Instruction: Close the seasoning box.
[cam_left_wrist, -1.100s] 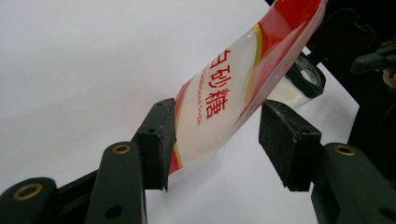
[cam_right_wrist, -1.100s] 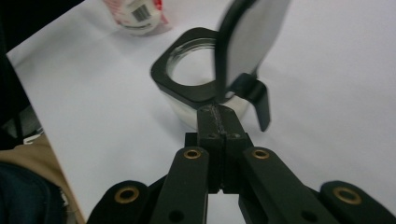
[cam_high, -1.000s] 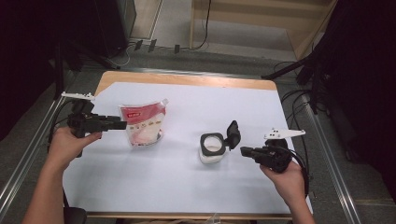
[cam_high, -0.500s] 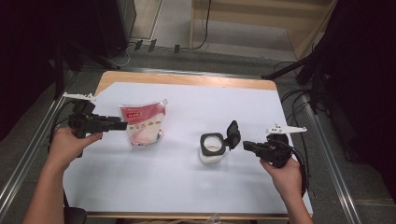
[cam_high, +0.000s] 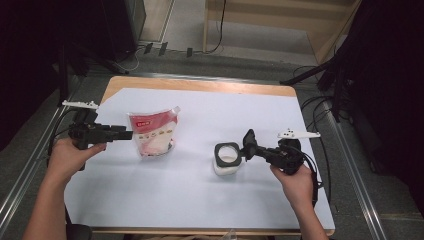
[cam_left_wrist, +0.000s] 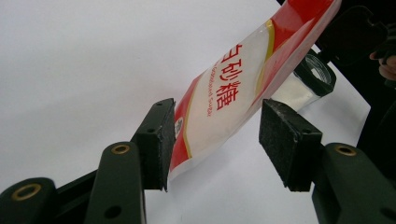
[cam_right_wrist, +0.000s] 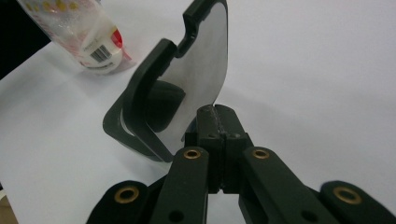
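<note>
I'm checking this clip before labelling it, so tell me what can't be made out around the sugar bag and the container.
- Sugar bag, left gripper view: its top is cut off by the frame edge; whether the right pad touches it is unclear.
- Container, high view: its contents are too small to tell.
- Lid, right gripper view: it blocks the container body behind it.
- Right gripper: it looks shut at the lid's edge, but the contact point is hidden.

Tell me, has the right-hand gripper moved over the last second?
Yes. The right gripper has shifted slightly right, away from the sugar bag, still beside the white container.
</note>
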